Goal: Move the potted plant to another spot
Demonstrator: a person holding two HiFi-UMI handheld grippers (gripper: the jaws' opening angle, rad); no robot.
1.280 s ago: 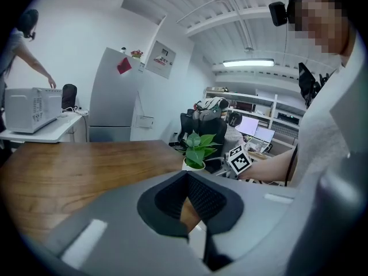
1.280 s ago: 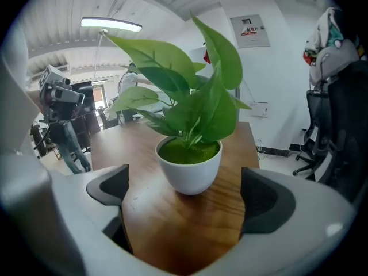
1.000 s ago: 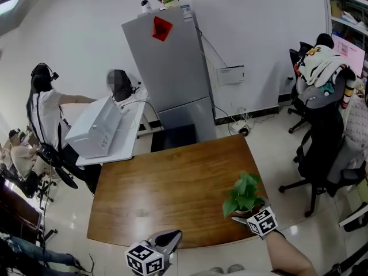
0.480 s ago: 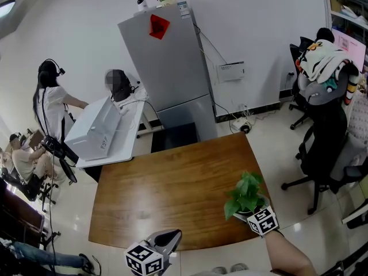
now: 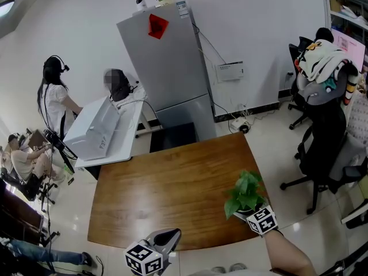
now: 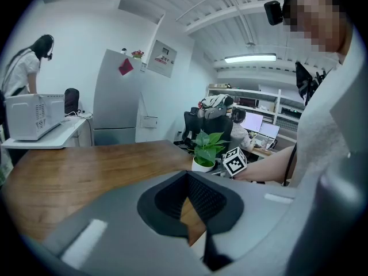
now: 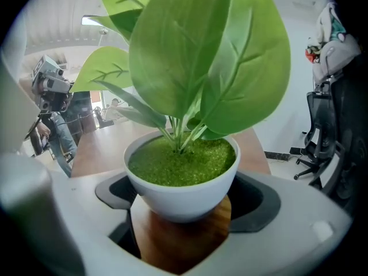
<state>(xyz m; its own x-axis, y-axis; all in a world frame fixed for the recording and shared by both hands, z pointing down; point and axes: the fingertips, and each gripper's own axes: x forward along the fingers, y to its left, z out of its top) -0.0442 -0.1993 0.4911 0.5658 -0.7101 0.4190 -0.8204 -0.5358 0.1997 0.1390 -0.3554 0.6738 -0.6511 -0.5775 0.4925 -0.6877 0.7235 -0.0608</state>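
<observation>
At the wooden table's [image 5: 167,183] near edge we hold the left gripper [image 5: 171,235], jaws drawn together on nothing. Near the table's front right corner the potted plant [image 5: 246,194] stands upright on the wood, its white pot between the wide jaws of our right gripper [image 7: 181,229], which have just been closing in, pads close on either side. Beyond the table's far edge stands a grey refrigerator [image 5: 169,62], with a black office chair [image 5: 319,142] off the table's right side.

One potted plant [image 5: 246,193], one table [image 5: 167,194], one fridge [image 5: 169,68]
</observation>
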